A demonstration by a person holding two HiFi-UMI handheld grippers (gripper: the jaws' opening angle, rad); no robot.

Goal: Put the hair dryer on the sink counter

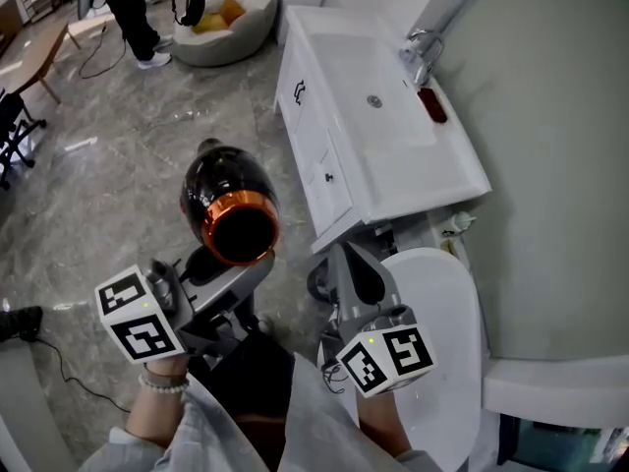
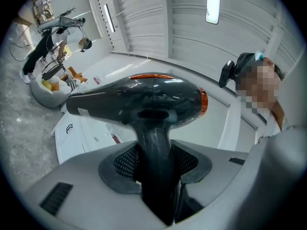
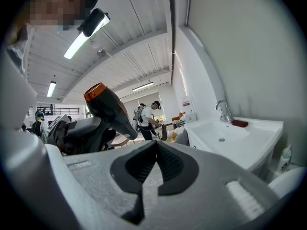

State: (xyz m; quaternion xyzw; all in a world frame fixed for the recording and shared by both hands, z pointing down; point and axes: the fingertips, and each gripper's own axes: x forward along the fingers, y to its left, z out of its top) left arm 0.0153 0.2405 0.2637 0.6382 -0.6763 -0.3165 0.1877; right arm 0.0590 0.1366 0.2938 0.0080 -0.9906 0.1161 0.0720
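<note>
The hair dryer [image 1: 232, 211] is black with an orange ring around its rear opening, and it hangs above the floor left of the vanity. My left gripper [image 1: 208, 269] is shut on its handle from below. In the left gripper view the handle [image 2: 154, 152] stands upright between the mesh pads and the body [image 2: 139, 99] lies crosswise above. The white sink counter [image 1: 398, 170] stretches away at upper right. My right gripper [image 1: 356, 271] is shut and holds nothing, near the counter's front corner. The right gripper view shows the right gripper [image 3: 154, 163], the hair dryer [image 3: 106, 108] to its left and the sink counter [image 3: 261, 133] to its right.
A chrome faucet [image 1: 421, 53] and a red item [image 1: 432, 104] sit at the counter's back edge. A white toilet [image 1: 437, 313] stands under my right gripper. A small bottle [image 3: 286, 156] stands beside the vanity. A person [image 1: 133, 8] and a beanbag [image 1: 236, 18] are across the floor.
</note>
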